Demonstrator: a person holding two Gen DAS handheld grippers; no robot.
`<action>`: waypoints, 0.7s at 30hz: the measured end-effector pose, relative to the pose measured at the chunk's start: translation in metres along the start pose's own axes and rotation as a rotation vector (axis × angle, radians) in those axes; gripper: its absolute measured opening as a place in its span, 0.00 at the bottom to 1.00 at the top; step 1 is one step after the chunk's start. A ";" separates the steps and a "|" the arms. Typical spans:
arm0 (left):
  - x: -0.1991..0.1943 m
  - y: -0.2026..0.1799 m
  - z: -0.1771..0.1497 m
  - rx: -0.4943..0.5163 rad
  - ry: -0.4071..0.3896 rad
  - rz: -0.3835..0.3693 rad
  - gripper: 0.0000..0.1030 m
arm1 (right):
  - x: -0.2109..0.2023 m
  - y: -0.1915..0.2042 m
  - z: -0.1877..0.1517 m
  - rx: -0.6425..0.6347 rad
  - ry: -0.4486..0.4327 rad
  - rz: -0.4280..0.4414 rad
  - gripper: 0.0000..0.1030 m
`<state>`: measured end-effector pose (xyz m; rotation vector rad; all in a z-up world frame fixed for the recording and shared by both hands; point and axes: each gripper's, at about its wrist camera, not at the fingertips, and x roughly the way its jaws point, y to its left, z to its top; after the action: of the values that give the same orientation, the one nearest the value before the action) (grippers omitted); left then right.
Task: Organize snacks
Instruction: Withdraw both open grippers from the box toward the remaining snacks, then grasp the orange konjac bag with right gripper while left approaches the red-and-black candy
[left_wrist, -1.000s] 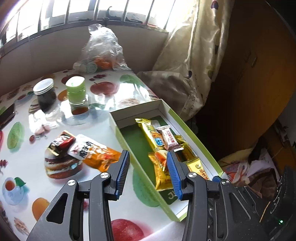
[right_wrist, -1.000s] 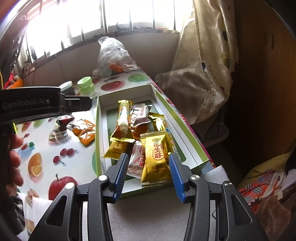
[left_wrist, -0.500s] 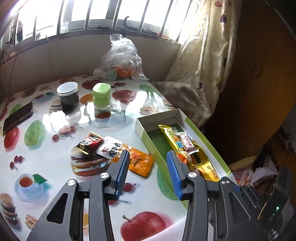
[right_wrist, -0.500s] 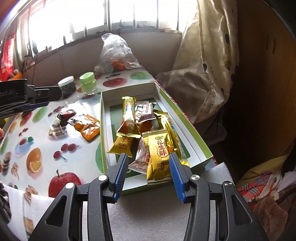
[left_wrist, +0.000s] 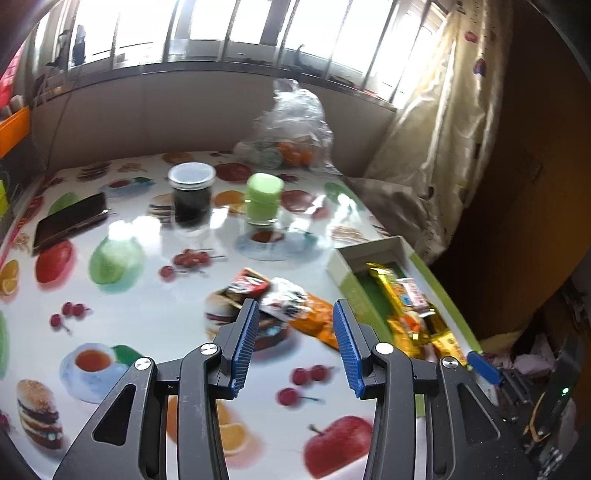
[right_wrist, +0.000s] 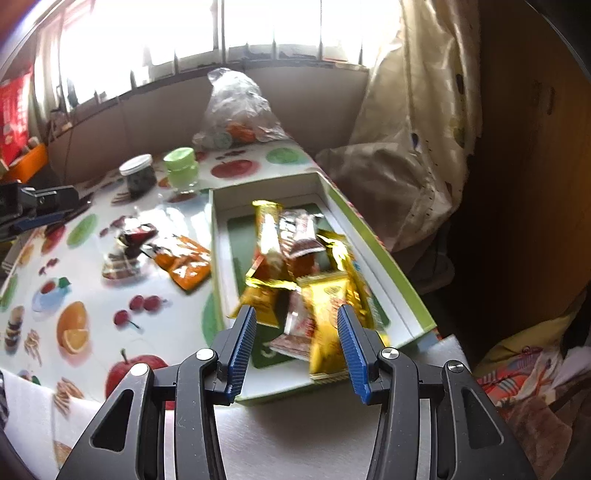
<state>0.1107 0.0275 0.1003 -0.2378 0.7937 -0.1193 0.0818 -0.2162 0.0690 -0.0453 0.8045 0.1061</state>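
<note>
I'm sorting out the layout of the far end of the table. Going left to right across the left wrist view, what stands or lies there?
Phone → dark jar with clear lid → green-lidded jar → clear plastic bag → curtain.

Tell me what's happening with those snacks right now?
Both grippers open, empty: left gripper, right gripper. Orange packet and red packet outside green box. Nothing blocking.

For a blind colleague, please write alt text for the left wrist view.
The open left gripper hovers, holding nothing, over an orange snack packet on a fruit-print table. A green box of snacks sits to the right.
</note>
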 end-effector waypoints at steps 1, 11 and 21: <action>0.000 0.007 0.000 -0.012 0.001 0.011 0.42 | 0.000 0.003 0.002 -0.009 -0.003 0.011 0.44; 0.007 0.053 -0.004 -0.089 0.022 0.068 0.42 | 0.018 0.048 0.032 -0.152 -0.014 0.131 0.44; 0.027 0.076 -0.012 -0.135 0.069 0.083 0.42 | 0.072 0.088 0.053 -0.271 0.093 0.238 0.47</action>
<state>0.1220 0.0933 0.0540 -0.3298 0.8799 0.0044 0.1596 -0.1191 0.0540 -0.2117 0.8820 0.4406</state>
